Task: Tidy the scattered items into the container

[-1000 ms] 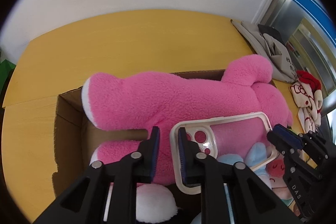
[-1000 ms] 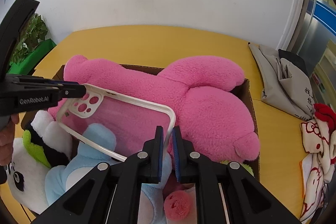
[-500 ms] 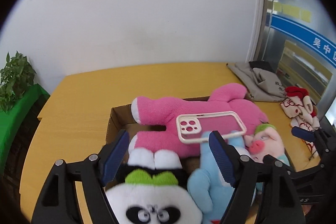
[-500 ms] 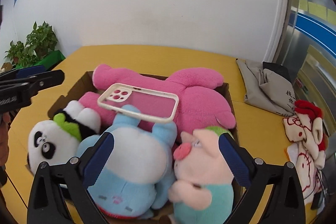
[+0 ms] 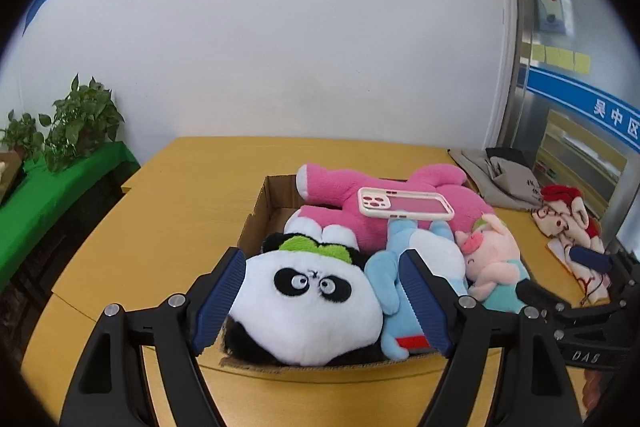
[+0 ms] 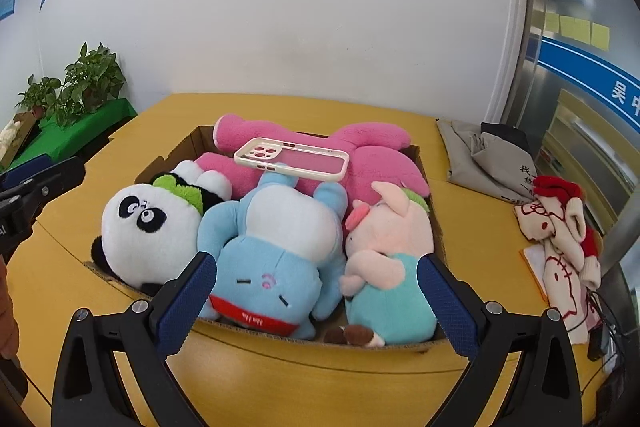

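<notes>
A cardboard box (image 5: 256,215) (image 6: 180,155) on the yellow table holds a pink plush (image 5: 340,183) (image 6: 380,163), a panda (image 5: 308,303) (image 6: 140,231), a blue plush (image 5: 432,251) (image 6: 280,235) and a pig (image 5: 496,259) (image 6: 388,227). A cream-rimmed clear phone case (image 5: 406,209) (image 6: 292,163) lies flat on top of the pink plush, free of both grippers. My left gripper (image 5: 320,259) hovers open before the box's near edge, nothing between its fingers. My right gripper (image 6: 316,261) stands wide open over the near edge, also holding nothing.
A grey cloth bag (image 5: 500,175) (image 6: 488,155) and a red-and-white cartoon cloth (image 5: 564,219) (image 6: 556,227) lie on the table right of the box. Potted plants (image 5: 80,123) stand on a green shelf at far left. A hand (image 6: 6,327) shows at the left edge.
Both grippers were shut on the phone case over the box. They have let go, opened and drawn back and up. The case now rests on the pink plush.
</notes>
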The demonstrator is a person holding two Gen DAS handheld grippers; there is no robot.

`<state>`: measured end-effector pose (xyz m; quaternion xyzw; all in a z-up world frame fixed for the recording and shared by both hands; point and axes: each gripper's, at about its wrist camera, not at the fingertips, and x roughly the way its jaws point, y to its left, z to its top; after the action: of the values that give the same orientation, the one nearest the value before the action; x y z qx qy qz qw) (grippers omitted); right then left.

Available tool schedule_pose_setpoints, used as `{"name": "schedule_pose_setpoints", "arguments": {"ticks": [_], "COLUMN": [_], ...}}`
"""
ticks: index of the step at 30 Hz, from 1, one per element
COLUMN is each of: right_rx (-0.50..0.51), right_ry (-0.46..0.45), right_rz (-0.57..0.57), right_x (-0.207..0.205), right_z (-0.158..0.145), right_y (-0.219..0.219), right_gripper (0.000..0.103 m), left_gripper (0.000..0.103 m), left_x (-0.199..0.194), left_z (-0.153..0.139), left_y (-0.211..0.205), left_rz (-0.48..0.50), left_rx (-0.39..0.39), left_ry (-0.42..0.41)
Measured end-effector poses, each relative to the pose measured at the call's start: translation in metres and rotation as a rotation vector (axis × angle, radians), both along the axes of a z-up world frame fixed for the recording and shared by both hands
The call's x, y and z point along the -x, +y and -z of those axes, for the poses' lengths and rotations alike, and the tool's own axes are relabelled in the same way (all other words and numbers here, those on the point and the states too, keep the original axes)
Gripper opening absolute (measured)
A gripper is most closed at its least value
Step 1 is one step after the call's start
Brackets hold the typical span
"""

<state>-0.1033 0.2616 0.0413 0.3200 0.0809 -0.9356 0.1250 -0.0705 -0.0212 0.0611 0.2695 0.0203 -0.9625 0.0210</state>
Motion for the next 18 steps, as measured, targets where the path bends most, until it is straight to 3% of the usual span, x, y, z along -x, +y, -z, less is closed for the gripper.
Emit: {"name": "schedule_pose_setpoints", "arguments": {"ticks": [18], "right_rx": [0.017], "right_ry": [0.012], "right_rz": [0.021], "right_x": [-0.036], "right_z": [0.012], "right_y": [0.013], "right_gripper": [0.102], "left_gripper": [0.079], "left_x": [-0.032], "left_z": [0.017], "left_y": [0.018], "left_rz": [0.027], "left_rx": [0.03], "left_ry": [-0.031]}}
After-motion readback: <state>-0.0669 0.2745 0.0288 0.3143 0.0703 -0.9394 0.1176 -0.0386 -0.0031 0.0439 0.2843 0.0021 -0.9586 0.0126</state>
